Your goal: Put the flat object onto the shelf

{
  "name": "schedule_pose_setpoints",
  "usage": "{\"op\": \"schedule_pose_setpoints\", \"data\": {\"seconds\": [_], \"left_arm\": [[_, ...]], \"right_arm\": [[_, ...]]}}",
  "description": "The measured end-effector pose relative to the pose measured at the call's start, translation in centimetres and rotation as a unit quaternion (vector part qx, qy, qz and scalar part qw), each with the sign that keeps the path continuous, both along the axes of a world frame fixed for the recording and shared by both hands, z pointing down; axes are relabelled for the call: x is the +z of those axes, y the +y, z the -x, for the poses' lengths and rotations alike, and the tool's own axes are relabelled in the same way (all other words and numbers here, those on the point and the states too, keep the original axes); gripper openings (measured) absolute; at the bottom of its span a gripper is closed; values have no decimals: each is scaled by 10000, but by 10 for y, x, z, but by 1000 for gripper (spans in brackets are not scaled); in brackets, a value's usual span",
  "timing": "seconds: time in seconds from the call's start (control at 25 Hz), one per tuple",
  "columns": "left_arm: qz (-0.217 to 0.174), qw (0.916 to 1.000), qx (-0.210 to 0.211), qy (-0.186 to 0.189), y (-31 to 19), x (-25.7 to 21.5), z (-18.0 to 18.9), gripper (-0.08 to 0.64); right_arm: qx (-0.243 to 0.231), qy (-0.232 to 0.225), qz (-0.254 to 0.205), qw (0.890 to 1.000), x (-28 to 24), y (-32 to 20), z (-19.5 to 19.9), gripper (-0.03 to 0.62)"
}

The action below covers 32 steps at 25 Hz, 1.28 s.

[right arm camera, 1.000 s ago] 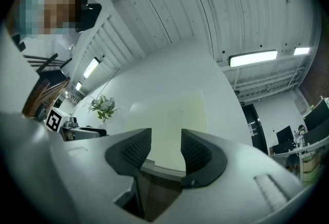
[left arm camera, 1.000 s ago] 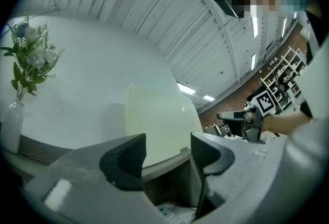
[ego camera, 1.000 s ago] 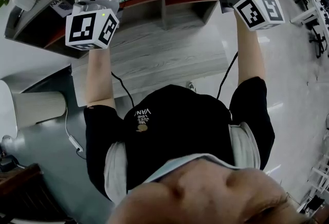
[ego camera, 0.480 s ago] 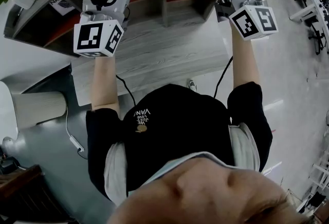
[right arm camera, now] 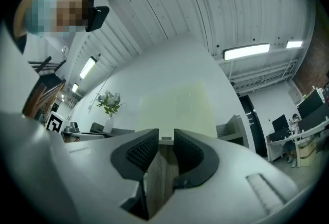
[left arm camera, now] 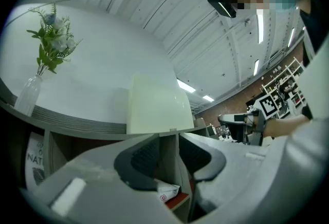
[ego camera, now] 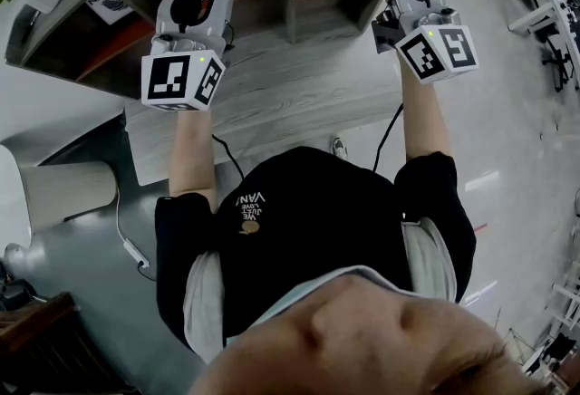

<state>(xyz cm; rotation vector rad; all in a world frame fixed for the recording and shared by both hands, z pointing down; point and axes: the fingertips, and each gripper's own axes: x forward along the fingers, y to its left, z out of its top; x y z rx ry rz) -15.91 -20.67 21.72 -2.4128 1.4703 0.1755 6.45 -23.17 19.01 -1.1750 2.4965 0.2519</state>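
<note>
Currently both grippers are raised in front of a grey wood-grain shelf unit with red-floored compartments. The flat object, a pale cream panel, stands upright on the shelf's top board, against the white wall, apart from both grippers. It shows straight ahead above the jaws in each gripper view. Left gripper: its jaws have just been closing and now stand apart with a clear gap and nothing held. Through the gap you see a shelf divider and, lower down, a white package lying in the compartment behind. In the head view this gripper sits in front of the left compartment, where the package lies. Right gripper: its jaws have also just been closing and the gap is narrow. A wood-grain shelf upright shows in the gap and the pads do not look pressed on it, so nothing is gripped. In the head view it points at the right red-floored compartment. A clear vase of flowers stands on the shelf top, well left of the panel. A printed box sits in the far-left compartment. Below the shelf is a wood-grain desk top, and the person's bare forearms reach over it.
</note>
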Motion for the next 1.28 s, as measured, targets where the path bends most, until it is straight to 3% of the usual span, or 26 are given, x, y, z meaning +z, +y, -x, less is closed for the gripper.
{"op": "schedule_pose_setpoints", "data": {"seconds": [0.72,1.28], "left_arm": [[423,9990,38,143,10,45,3,69],[876,9956,-167,296,15,88,12,13]], "right_arm": [[-194,-5,541,9983,54,14,15,2],[-296,33,997,9946,91,13,22,2]]}}
